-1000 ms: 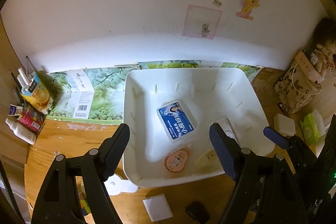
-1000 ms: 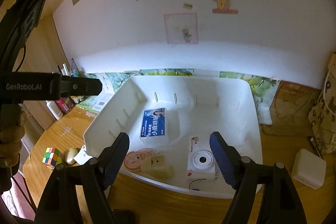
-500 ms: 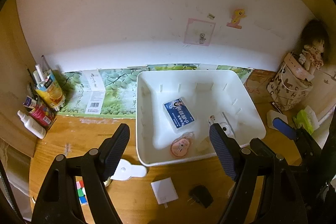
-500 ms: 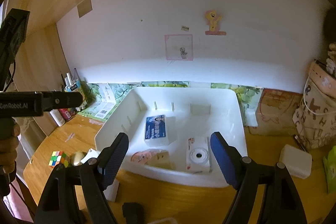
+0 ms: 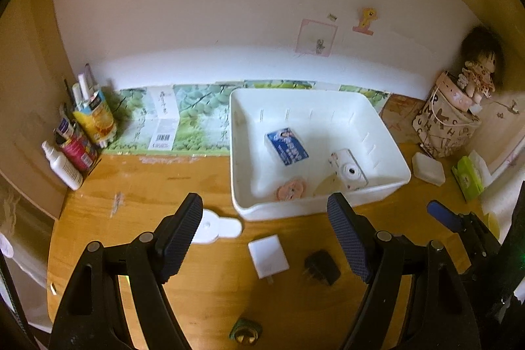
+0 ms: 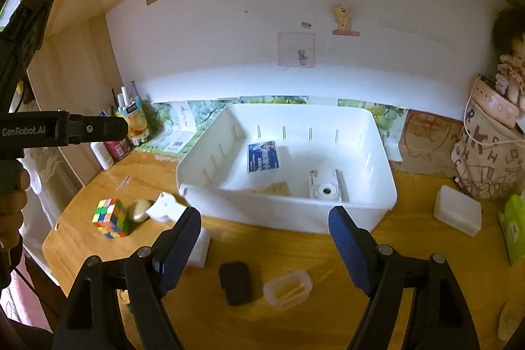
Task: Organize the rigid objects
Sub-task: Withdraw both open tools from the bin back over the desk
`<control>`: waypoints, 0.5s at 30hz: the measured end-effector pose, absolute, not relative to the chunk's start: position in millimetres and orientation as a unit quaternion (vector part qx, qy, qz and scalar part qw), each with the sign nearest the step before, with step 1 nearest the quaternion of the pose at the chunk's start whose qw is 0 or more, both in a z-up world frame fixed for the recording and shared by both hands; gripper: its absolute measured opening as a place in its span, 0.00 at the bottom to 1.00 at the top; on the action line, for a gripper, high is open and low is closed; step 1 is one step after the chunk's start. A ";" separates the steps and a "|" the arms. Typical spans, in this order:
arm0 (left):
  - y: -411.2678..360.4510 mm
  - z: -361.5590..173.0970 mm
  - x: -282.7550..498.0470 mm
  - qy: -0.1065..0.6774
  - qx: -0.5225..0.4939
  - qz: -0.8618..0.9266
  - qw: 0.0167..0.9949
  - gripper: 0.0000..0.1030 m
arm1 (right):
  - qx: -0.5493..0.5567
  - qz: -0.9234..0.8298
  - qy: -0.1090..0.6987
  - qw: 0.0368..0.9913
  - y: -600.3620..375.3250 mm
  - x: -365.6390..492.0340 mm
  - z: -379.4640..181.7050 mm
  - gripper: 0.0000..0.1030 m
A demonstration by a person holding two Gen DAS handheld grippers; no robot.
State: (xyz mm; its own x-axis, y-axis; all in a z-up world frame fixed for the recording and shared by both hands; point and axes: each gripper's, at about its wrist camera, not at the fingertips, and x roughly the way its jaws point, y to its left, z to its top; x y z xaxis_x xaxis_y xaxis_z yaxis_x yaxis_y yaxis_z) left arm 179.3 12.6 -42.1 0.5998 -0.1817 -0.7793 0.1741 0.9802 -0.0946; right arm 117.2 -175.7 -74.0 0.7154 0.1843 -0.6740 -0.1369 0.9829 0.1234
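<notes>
Fingers of both grippers spread, empty, above desk (image 5: pixel 203 294); bin (image 6: pixel 288 215) ahead

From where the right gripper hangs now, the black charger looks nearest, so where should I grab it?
Likely across its two long sides, from straight above. The black charger lies flat on the desk, clear of the clear case beside it. The right gripper is open wide enough to straddle its narrow width.
</notes>
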 end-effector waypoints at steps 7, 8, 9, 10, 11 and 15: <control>30.9 -58.6 156.1 0.462 -0.015 -0.090 0.882 0.79 | 0.030 0.081 0.380 0.921 -161.5 89.5 -80.3 0.78; 33.3 -61.3 153.1 0.465 -0.016 -0.089 0.880 0.79 | 0.030 0.081 0.382 0.920 -160.1 86.4 -81.5 0.78; 35.7 -64.1 150.3 0.469 -0.017 -0.089 0.879 0.79 | 0.029 0.081 0.385 0.919 -157.8 82.7 -83.1 0.78; 38.3 -67.5 146.6 0.473 -0.018 -0.088 0.877 0.79 | 0.028 0.081 0.388 0.918 -155.5 79.2 -84.8 0.78; 40.3 -70.1 144.3 0.476 -0.019 -0.087 0.875 0.79 | 0.027 0.081 0.390 0.917 -153.6 76.2 -86.4 0.78; 47.9 -81.2 134.0 0.491 -0.026 -0.087 0.866 0.79 | 0.025 0.081 0.403 0.911 -145.8 64.6 -93.1 0.78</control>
State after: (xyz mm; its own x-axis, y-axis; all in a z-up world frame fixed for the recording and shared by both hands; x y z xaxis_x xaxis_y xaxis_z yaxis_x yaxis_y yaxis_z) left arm 134.0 47.9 -81.2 0.5021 -0.1763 -0.8466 0.1255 0.9835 -0.1304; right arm 64.6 -145.8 -93.1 0.6617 0.1676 -0.7308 -0.1279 0.9856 0.1102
